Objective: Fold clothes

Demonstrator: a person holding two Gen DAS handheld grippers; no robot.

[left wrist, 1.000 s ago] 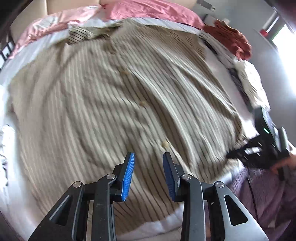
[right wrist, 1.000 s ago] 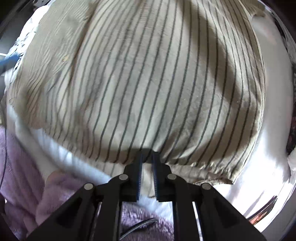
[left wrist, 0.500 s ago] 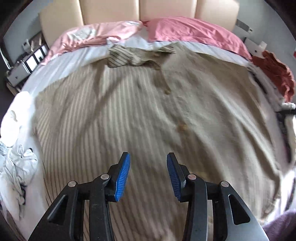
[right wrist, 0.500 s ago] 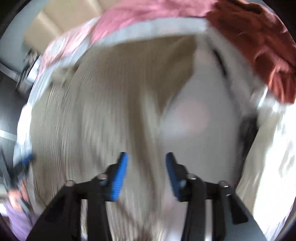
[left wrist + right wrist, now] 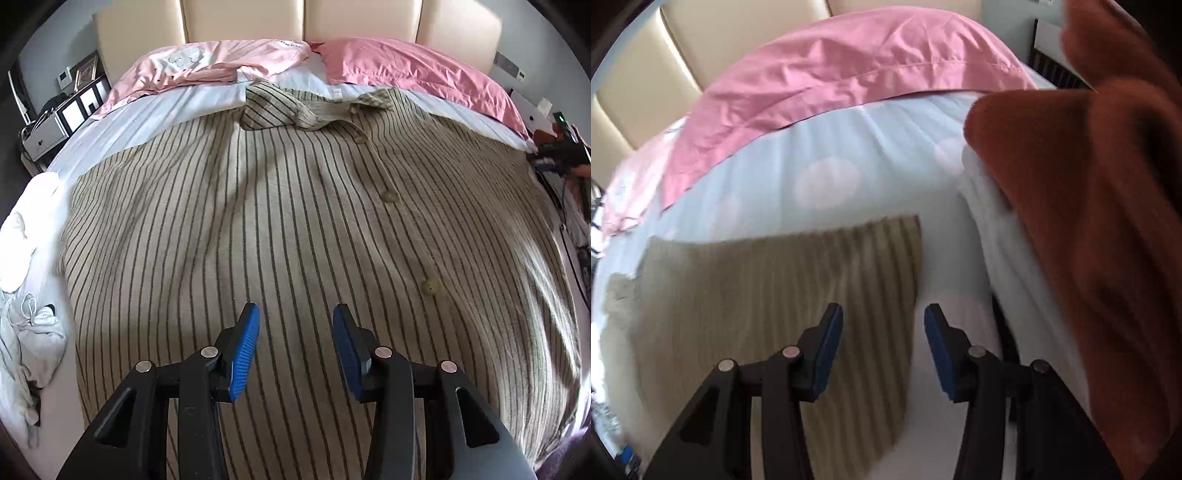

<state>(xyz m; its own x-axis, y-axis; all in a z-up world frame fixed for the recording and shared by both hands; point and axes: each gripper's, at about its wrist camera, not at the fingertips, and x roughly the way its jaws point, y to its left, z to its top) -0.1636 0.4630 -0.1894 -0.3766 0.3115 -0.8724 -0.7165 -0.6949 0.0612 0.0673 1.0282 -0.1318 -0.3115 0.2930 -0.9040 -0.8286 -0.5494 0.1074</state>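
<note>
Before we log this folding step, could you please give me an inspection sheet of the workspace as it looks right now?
Surface: bed with white sheet, mostly covered.
Job's things: beige striped button shirt spread flat, front up, collar toward the pink pillows; not yet folded.
Clutter: rust-red garment at the bed's right side; white garments at the left edge.
Grippers: left gripper over the shirt's lower part, jaws open, nothing between them; right gripper over the shirt's edge, jaws just opened, empty.
Cables: dark cable at the right edge.
Surroundings: cream padded headboard; bedside unit on the left.
</note>
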